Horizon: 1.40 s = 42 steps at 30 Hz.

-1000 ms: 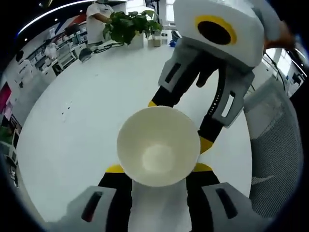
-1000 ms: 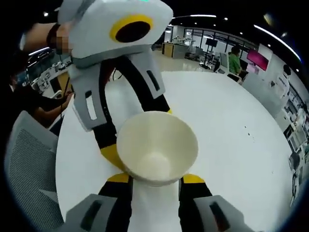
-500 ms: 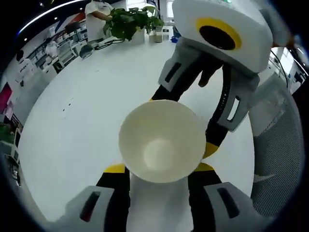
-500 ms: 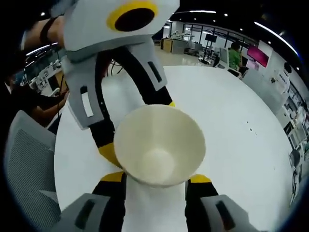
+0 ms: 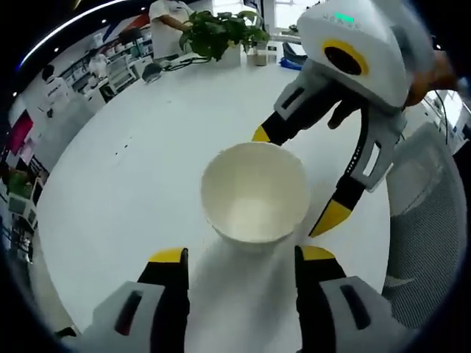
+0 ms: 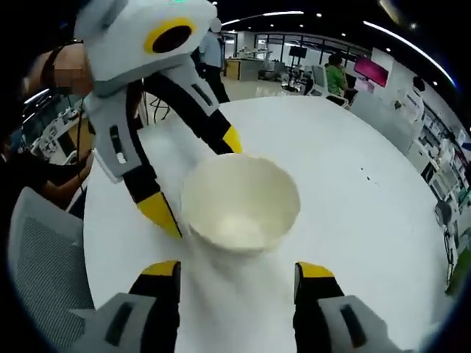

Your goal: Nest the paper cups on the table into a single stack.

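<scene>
Both grippers [image 5: 241, 256] [image 6: 235, 271] spread around cup [image 5: 254, 191].

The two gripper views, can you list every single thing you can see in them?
paper cup: one in sight, cream white, upright on the table between both grippers' open jaws, untouched.
table: one, white, round.
potted plant: one, green, far edge of the table.
mesh chair: one, grey, beside the table.
people: a few in the background, one in green.
left gripper: yellow tips, open.
right gripper: yellow tips, open.
</scene>
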{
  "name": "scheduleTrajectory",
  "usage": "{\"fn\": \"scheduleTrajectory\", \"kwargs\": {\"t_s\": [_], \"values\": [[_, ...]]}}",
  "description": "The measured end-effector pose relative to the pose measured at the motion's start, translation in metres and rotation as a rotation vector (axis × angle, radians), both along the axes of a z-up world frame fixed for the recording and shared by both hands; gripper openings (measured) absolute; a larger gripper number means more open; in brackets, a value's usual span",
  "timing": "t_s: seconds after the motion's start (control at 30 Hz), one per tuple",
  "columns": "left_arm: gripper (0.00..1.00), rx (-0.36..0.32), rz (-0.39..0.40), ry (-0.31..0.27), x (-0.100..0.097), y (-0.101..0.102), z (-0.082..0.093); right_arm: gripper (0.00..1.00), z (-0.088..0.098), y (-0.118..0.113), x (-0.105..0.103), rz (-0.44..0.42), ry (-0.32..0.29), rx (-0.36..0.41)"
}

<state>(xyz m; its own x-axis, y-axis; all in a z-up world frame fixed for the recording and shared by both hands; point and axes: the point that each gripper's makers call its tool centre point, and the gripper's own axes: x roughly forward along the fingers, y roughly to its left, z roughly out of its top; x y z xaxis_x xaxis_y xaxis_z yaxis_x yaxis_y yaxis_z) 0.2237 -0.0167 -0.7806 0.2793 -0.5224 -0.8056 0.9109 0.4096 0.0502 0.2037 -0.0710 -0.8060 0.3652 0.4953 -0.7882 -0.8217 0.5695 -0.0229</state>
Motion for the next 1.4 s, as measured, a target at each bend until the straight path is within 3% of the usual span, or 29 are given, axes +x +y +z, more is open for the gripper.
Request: {"fn": "scheduleTrajectory", "kwargs": {"t_s": [0.07,0.27,0.43,0.57,0.7,0.73,0.9,1.2,1.3,1.4], "values": [[0.57,-0.024,0.037,-0.008,-0.001,0.004,0.002,0.65,0.002,-0.003,-0.004,-0.034,0.004,0.023],[0.6,0.012,0.104,-0.038,-0.017,0.029,-0.003,0.69,0.006,-0.014,-0.014,-0.138,0.015,0.087],[0.63,-0.045,0.223,-0.03,-0.032,0.045,-0.002,0.69,0.004,-0.025,-0.028,-0.171,0.024,0.105],[0.64,-0.08,0.265,-0.023,-0.051,0.052,-0.001,0.71,0.006,-0.028,-0.044,-0.207,0.034,0.132],[0.64,-0.092,0.295,-0.064,-0.062,0.06,-0.002,0.73,0.004,-0.035,-0.055,-0.241,0.047,0.145],[0.64,-0.121,0.338,-0.065,-0.064,0.061,-0.001,0.74,0.003,-0.035,-0.06,-0.239,0.046,0.14],[0.65,-0.204,0.433,-0.07,-0.082,0.061,0.001,0.76,0.004,-0.034,-0.075,-0.282,0.04,0.184],[0.68,-0.253,0.467,-0.053,-0.109,0.051,-0.008,0.8,0.0,-0.043,-0.116,-0.395,0.051,0.239],[0.68,-0.286,0.49,-0.09,-0.113,0.052,-0.002,0.84,0.005,-0.047,-0.124,-0.46,0.037,0.315],[0.68,-0.345,0.543,-0.087,-0.117,0.052,0.005,0.87,0.003,-0.059,-0.129,-0.498,0.036,0.319]]}}
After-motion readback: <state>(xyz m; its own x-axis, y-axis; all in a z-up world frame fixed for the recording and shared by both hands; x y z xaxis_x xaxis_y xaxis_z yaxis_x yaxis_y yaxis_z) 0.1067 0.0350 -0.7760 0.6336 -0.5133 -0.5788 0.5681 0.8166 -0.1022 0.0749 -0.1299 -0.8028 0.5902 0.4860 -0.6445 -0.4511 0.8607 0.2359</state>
